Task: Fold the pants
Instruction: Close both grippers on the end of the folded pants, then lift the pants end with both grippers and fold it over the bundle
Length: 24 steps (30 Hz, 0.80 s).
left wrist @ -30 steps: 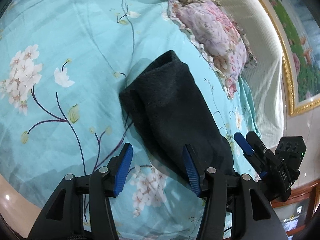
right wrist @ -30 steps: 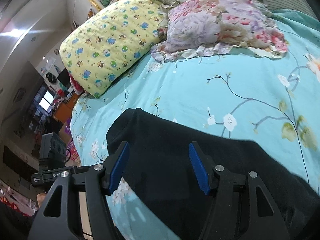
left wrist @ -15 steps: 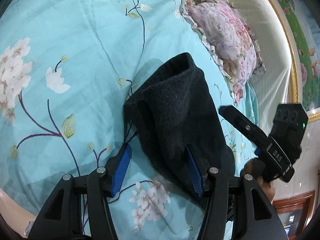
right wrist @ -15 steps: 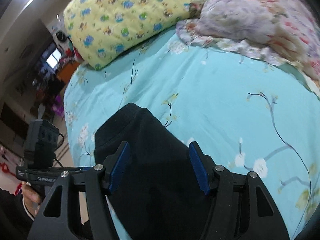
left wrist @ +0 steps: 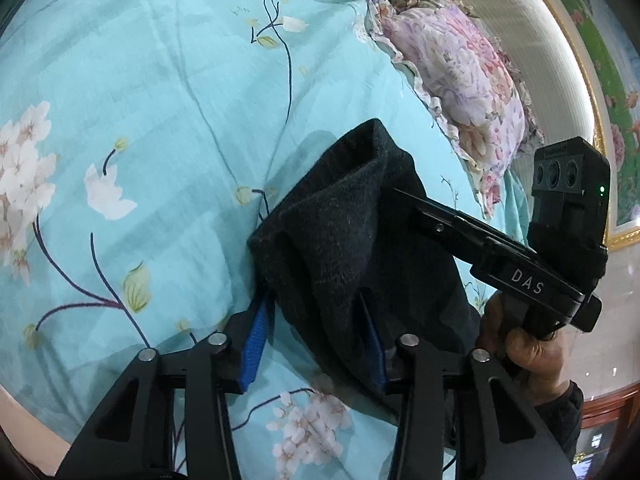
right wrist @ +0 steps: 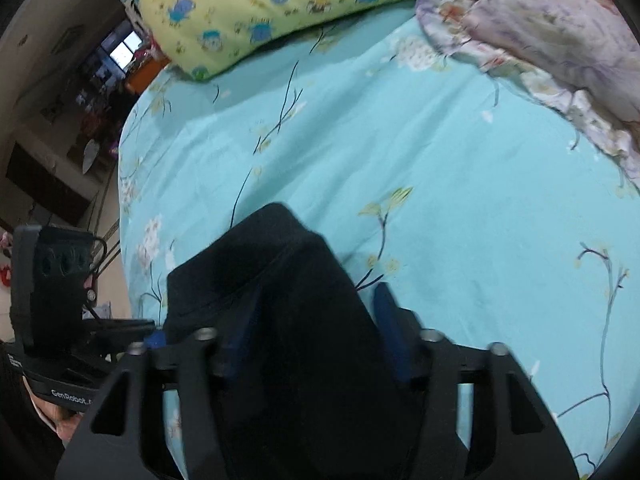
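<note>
The black pants (left wrist: 360, 240) lie folded in a thick bundle on the turquoise floral bedsheet (left wrist: 140, 100). My left gripper (left wrist: 316, 344) is open, its blue pads straddling the near left corner of the bundle. My right gripper shows in the left wrist view (left wrist: 424, 208), reaching over the bundle from the right. In the right wrist view the pants (right wrist: 280, 300) fill the gap of my open right gripper (right wrist: 316, 336), and the cloth covers part of the fingers. The left gripper body (right wrist: 60, 300) appears at the left edge there.
A pink floral pillow (left wrist: 460, 80) and a yellow cartoon pillow (right wrist: 260, 8) lie at the head of the bed. A striped headboard (left wrist: 520, 60) and gold-framed picture (left wrist: 600, 80) stand behind. The bed edge and room furniture (right wrist: 80, 100) are to the left.
Both grippers have moved in onto the pants bundle. The left pads now straddle its near corner, and the right gripper has swung over it from the right, with cloth between its fingers.
</note>
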Motion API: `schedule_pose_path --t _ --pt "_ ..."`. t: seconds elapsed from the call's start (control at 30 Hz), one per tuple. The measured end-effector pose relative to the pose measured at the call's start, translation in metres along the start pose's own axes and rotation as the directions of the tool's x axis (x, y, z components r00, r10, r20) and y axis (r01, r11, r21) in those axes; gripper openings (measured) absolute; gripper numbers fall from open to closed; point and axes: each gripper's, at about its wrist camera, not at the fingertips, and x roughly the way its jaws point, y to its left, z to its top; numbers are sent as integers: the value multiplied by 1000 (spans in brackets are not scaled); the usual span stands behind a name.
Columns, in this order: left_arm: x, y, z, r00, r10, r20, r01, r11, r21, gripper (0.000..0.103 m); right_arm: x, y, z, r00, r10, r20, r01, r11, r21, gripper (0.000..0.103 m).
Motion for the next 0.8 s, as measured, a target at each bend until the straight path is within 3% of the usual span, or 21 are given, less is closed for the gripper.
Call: schedule_pose_path --t 0.17,0.27,0.5,0.8 --pt "2 -7 0 999 33 11 -34 999 43 30 -7 -5 -5 999 14 38 -15 1000 27 31" --pt "1 -11 -1 999 44 19 -45 998 54 26 -16 -4 -9 998 15 58 -17 1000 26 27" --pt "-18 -30 -4 998 28 63 -34 994 100 18 -37 5 -17 993 10 120 -13 1000 29 22" --pt "-51 -83 -19 991 -31 129 -1 970 245 17 -99 9 -36 963 24 269 -43 997 67 20"
